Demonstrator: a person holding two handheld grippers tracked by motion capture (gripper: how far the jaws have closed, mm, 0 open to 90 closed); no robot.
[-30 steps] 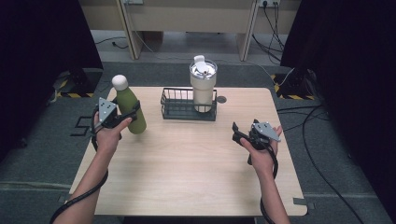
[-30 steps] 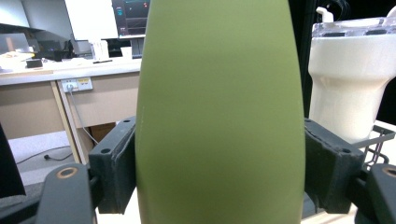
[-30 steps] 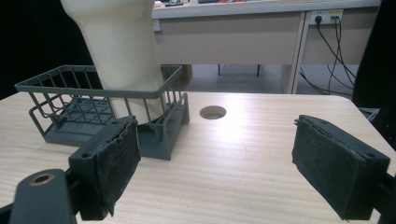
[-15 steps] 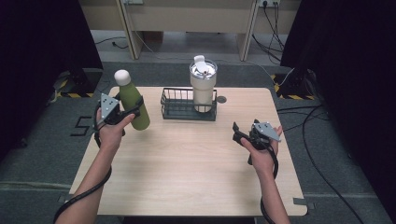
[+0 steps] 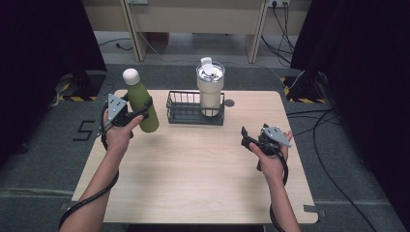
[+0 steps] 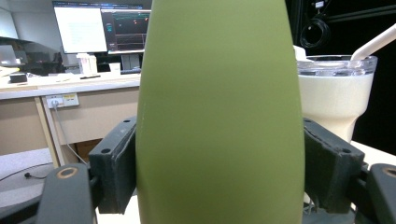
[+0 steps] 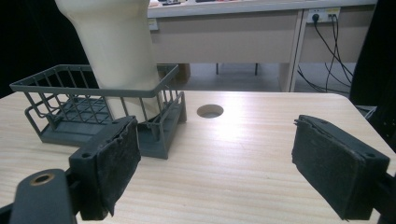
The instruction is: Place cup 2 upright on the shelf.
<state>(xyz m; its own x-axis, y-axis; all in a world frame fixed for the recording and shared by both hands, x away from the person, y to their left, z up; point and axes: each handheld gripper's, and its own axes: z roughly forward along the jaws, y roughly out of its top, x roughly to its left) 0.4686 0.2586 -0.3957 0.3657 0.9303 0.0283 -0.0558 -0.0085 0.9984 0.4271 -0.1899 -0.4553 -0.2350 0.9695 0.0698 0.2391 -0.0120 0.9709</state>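
Observation:
A green bottle (image 5: 143, 110) with a white cap is tilted over the table's left edge, and my left gripper (image 5: 138, 115) is shut on its body. In the left gripper view the bottle (image 6: 219, 116) sits between both black pads (image 6: 116, 168). My right gripper (image 5: 245, 138) rests low at the table's right side, pointing toward the basket. Its jaws stand apart with nothing between them, as the right gripper view (image 7: 215, 158) shows. A cream tumbler (image 5: 210, 92) with a clear lid and straw stands in the right end of a dark wire basket (image 5: 186, 116).
The wooden table (image 5: 193, 174) has a round cable hole (image 5: 229, 103) behind the basket's right end. The basket's (image 7: 70, 79) left part holds nothing. Desks, cables and monitors stand beyond the table's far edge, and dark curtains hang on both sides.
The left gripper has carried the green bottle slightly up and toward the basket. The right hand and gripper have stayed put.

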